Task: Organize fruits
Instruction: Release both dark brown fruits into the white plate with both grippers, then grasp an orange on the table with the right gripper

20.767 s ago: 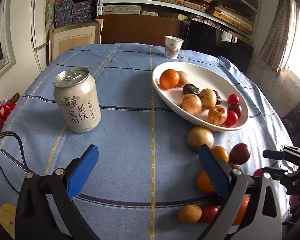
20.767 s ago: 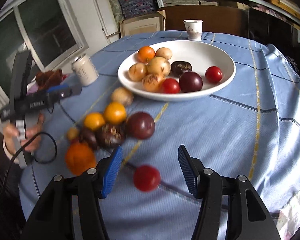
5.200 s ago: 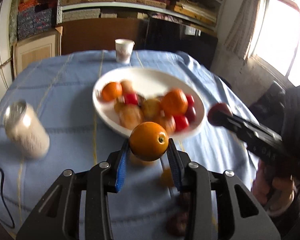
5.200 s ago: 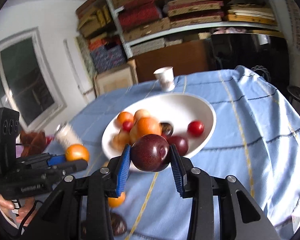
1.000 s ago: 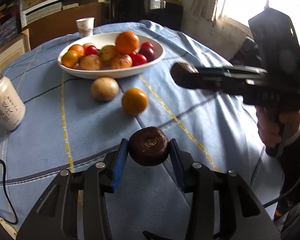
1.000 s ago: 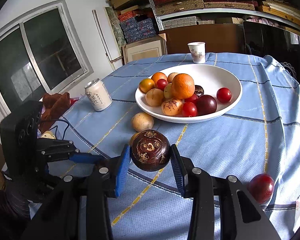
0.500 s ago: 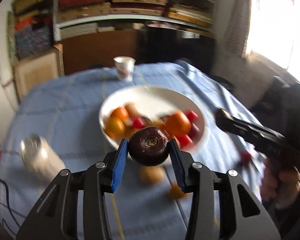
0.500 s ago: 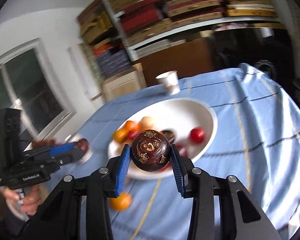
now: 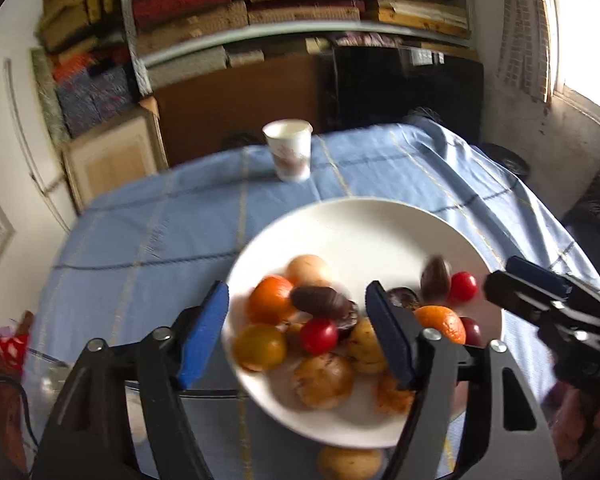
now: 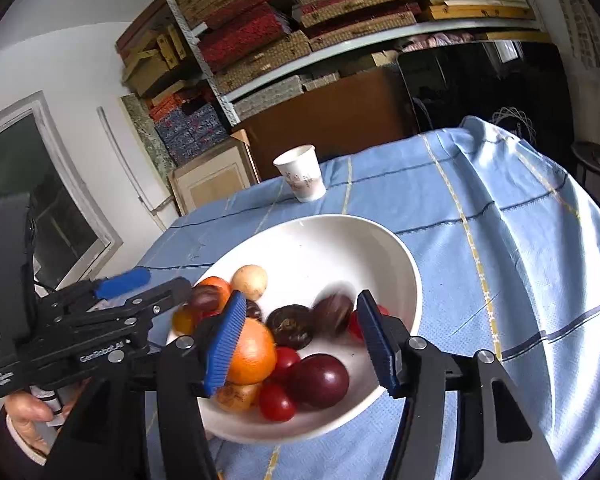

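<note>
A white plate (image 9: pixel 360 208) (image 10: pixel 400 264) on the blue tablecloth holds several oranges, red fruits, pale fruits and dark ones. My left gripper (image 9: pixel 296 336) hovers over its near left part, jaws opening. A dark brown fruit (image 9: pixel 320 302) (image 10: pixel 206 298) is blurred between the pads, free of both, just above the pile. My right gripper (image 10: pixel 300 340) hangs over the plate's near side, jaws also opening. A second dark fruit (image 10: pixel 334 314) (image 9: pixel 436 276) is blurred and loose between its pads. Each gripper shows in the other's view: left gripper (image 10: pixel 164 284), right gripper (image 9: pixel 504 276).
A paper cup (image 9: pixel 288 150) (image 10: pixel 302 178) stands beyond the plate near the table's far edge. One pale fruit (image 9: pixel 348 462) lies on the cloth just in front of the plate. Shelves of stacked boxes fill the wall behind. A hand (image 10: pixel 24 412) holds the left gripper.
Both grippers have come in over the plate and their jaws have spread. The two dark fruits they gripped are now free and dropping among the fruit.
</note>
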